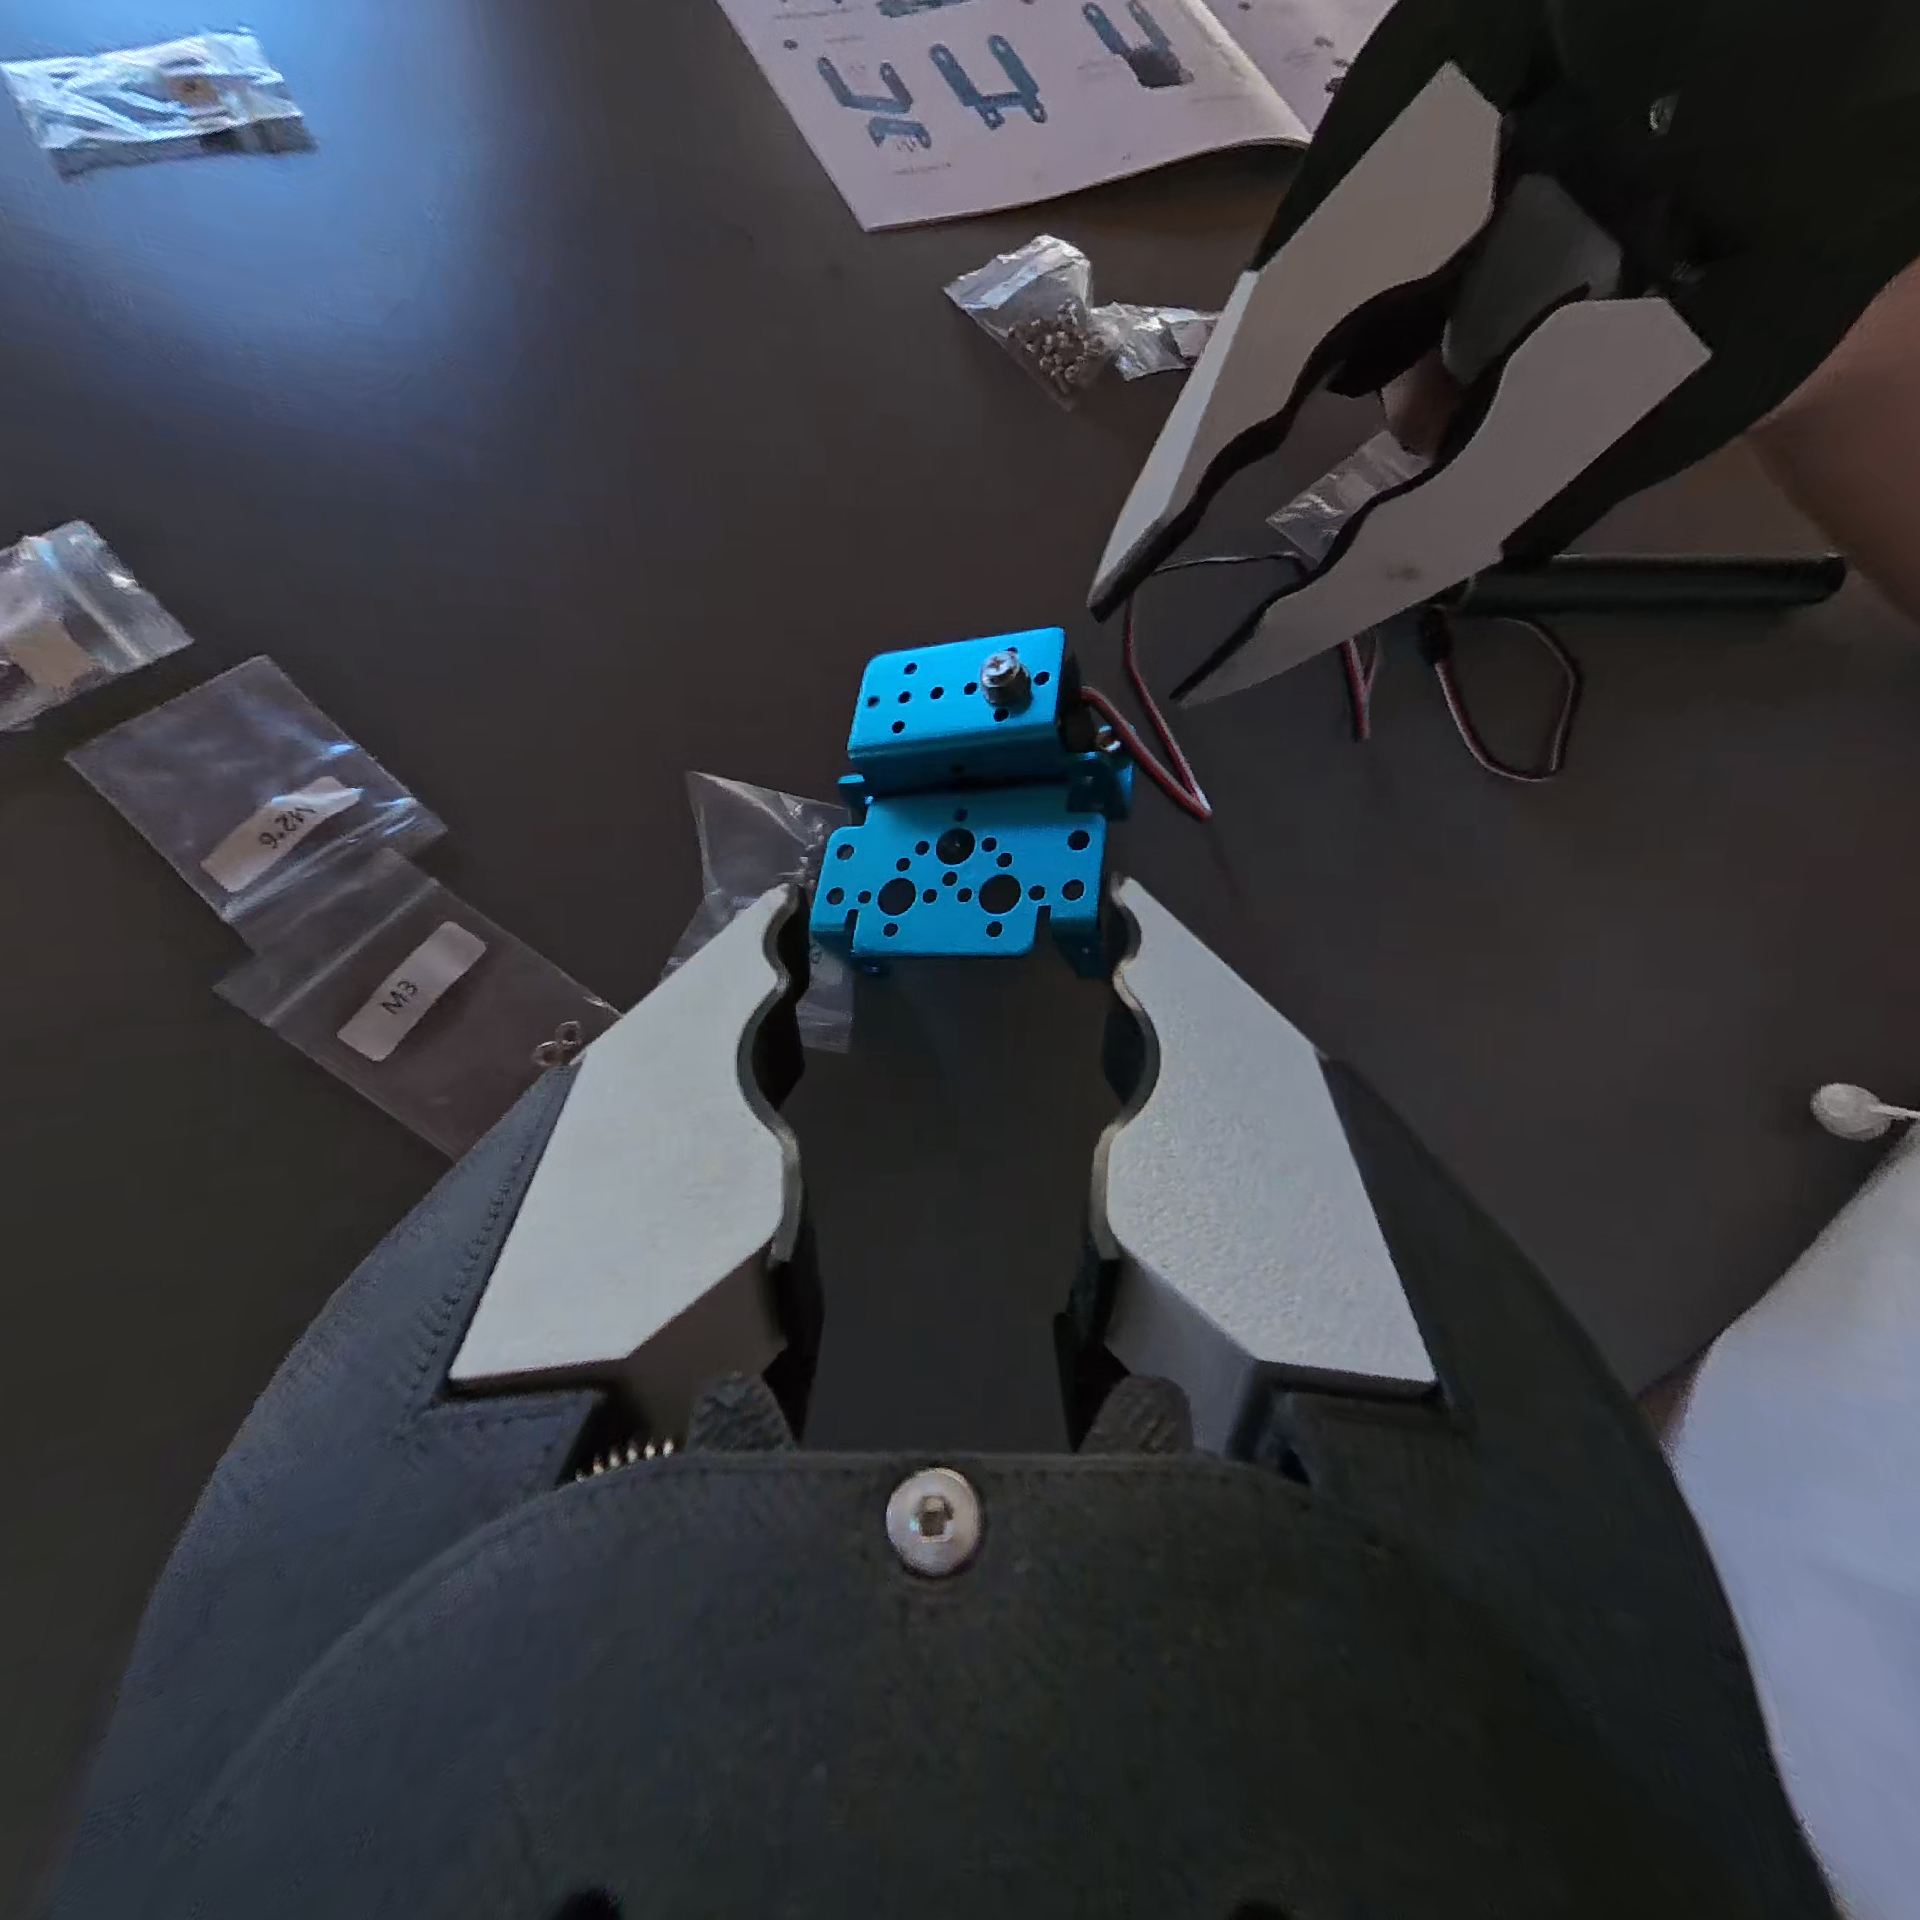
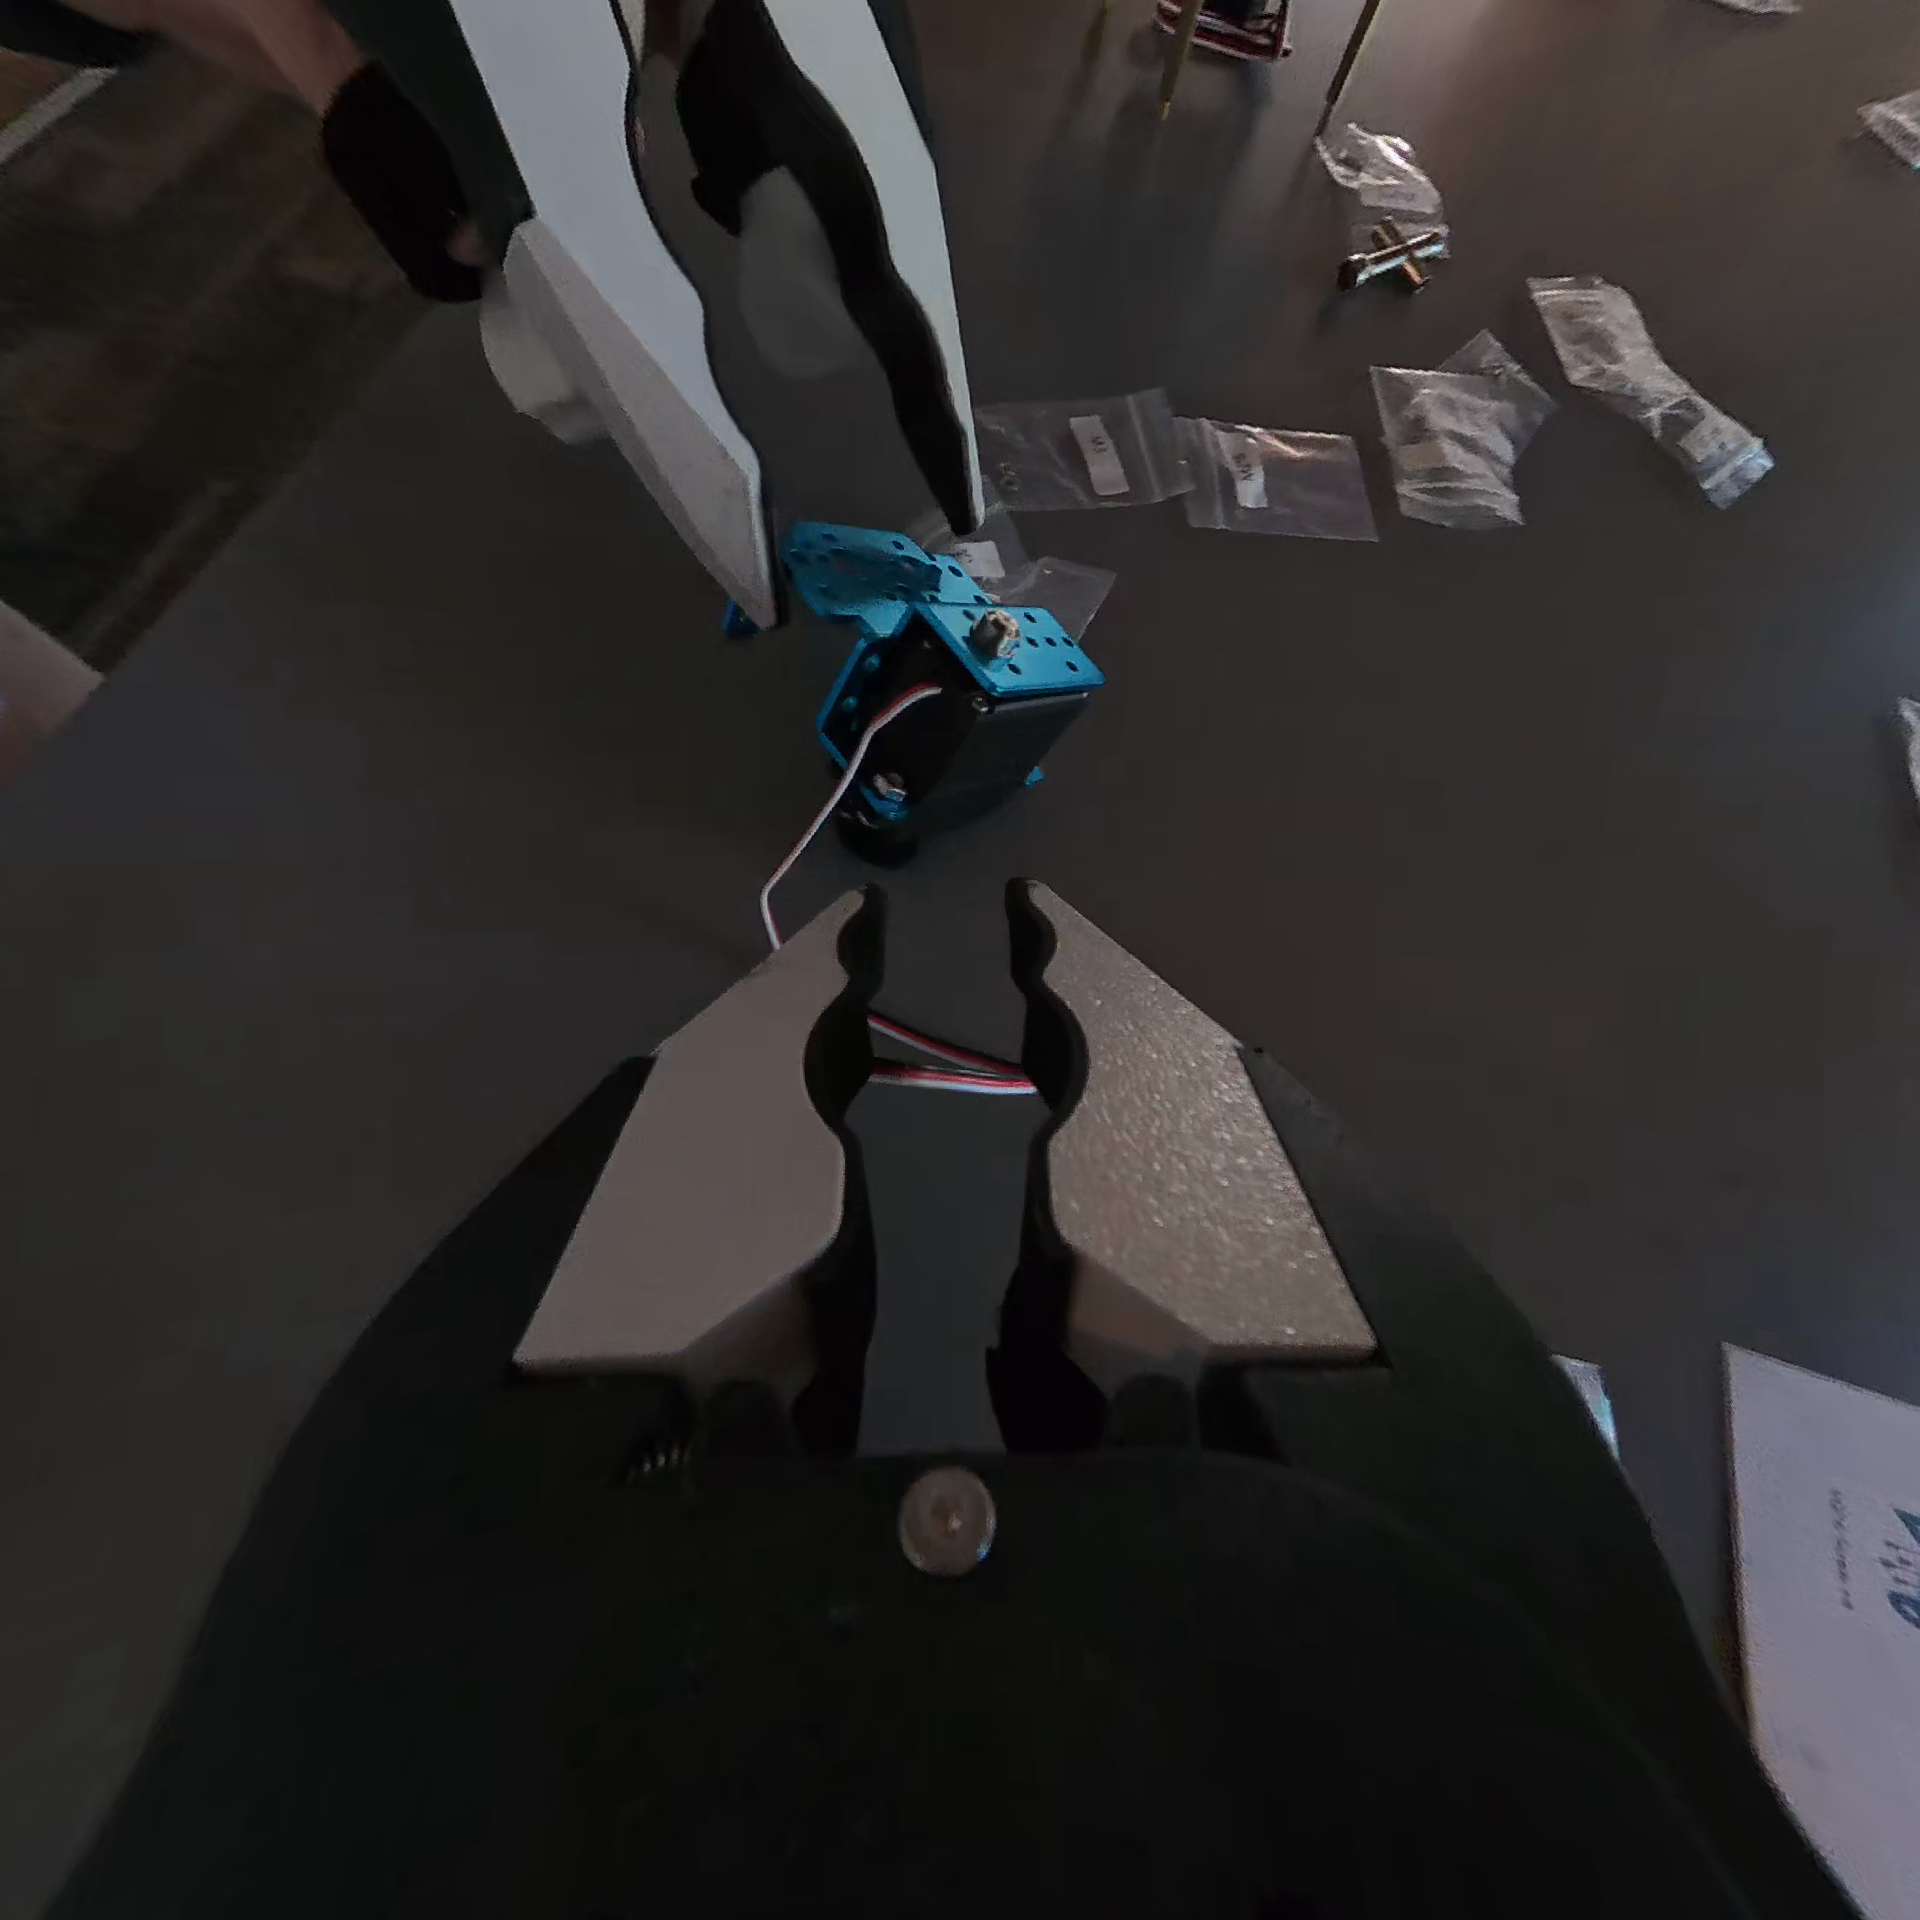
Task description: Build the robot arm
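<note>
A blue metal bracket assembly (image 1: pixel 956 862) with many holes stands on the dark table (image 1: pixel 582 436). It carries a black servo (image 2: pixel 987 748) under a blue top plate with a screw (image 1: pixel 1003 675). My left gripper (image 1: pixel 956 899) straddles the lower bracket, with its fingertips (image 1: pixel 784 920) pressed against both sides. The left gripper also shows in the right wrist view (image 2: pixel 868 566), coming down from above. My right gripper (image 2: pixel 945 891) is open and empty, a little short of the servo. The servo's wires (image 2: pixel 831 821) run over the table under its fingers. The right gripper also shows in the left wrist view (image 1: pixel 1143 644).
Several small clear bags of hardware (image 1: pixel 312 810) (image 2: pixel 1278 478) lie on the table, one with screws (image 1: pixel 1049 322). One bag (image 1: pixel 748 831) lies under the bracket. An open instruction booklet (image 1: pixel 1039 104) (image 2: pixel 1829 1610) lies nearby. A dark rod (image 1: pixel 1662 577) and looped wires (image 1: pixel 1507 717) lie beyond the right gripper.
</note>
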